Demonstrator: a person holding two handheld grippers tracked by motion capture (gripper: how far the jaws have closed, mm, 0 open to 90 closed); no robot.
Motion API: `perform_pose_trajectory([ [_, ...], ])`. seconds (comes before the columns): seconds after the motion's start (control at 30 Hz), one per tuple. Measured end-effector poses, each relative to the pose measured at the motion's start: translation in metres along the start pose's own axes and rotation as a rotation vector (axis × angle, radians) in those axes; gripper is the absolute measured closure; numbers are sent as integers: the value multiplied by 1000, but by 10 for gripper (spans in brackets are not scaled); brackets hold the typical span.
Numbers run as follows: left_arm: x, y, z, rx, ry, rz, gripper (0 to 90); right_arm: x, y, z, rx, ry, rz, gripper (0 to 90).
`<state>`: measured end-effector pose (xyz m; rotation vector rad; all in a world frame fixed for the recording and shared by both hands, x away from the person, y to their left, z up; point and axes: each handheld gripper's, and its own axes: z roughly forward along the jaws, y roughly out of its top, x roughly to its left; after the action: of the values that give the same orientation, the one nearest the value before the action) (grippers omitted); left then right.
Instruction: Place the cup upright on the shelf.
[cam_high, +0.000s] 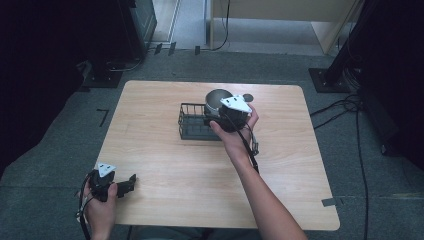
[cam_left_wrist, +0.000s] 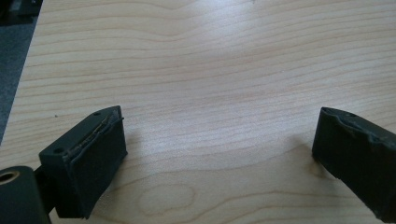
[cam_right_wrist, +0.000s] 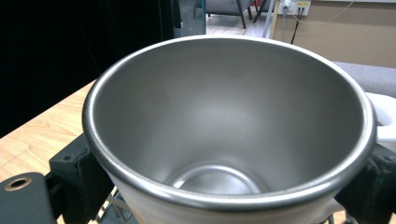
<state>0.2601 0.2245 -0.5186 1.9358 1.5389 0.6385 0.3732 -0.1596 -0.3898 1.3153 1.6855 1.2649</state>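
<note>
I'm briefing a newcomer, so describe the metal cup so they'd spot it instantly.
On the pale wooden table, find the black wire basket near the far edge. Over its right end, the right tongs grip a silvery steel cup with a white handle, the one shiny thing there.

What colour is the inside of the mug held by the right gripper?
Silvery grey brushed metal; the mug interior shows best in the right gripper view.

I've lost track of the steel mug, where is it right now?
In the high view, the mug sits between the right gripper's jaws, over the black wire basket, right of the table's centre.
</note>
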Motion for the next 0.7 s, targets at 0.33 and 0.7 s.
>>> perform_pose_trajectory([
  [0.33,0,0,0,0,0,0,31,3,-2,27,18,-34,10,71],
  [0.7,0,0,0,1,0,1,31,3,-8,46,39,-57,29,71],
])
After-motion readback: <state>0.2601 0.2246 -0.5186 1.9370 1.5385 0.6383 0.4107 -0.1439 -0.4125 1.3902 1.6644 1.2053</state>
